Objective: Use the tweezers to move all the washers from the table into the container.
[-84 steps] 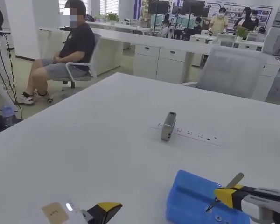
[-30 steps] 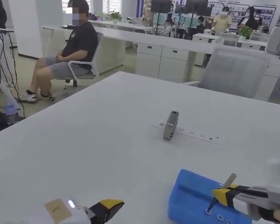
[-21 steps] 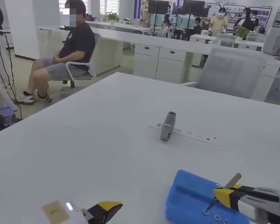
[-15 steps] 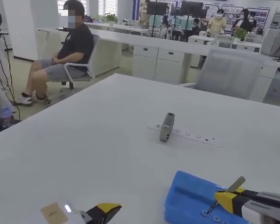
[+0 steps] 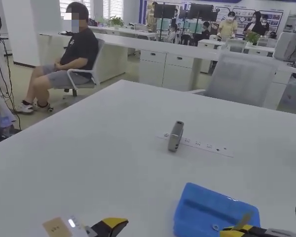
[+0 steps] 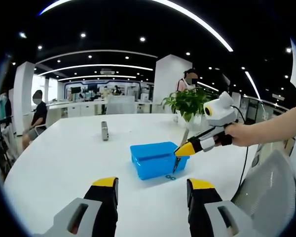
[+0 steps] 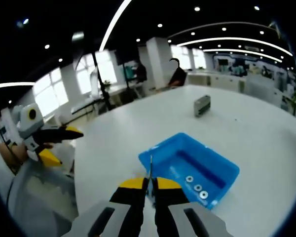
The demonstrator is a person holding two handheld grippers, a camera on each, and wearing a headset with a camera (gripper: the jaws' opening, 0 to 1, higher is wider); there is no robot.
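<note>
Right gripper (image 7: 149, 183) is pinching the tweezers (image 7: 150, 170) tight and holding their tip over the container's (image 7: 160, 158) near rim, probably to keep the drop inside the walls. Three washers (image 7: 198, 187) are lying inside, by its near-right wall. Left gripper (image 6: 152, 190) is hovering well apart from the container, jaws spread and empty. A grey block (image 7: 202, 105) is sitting beyond the container, blocking nothing.

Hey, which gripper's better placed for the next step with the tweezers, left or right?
Right. The right gripper is shut on the tweezers, with their tips at the edge of the blue container. The left gripper is open, empty and well back from the container.
</note>
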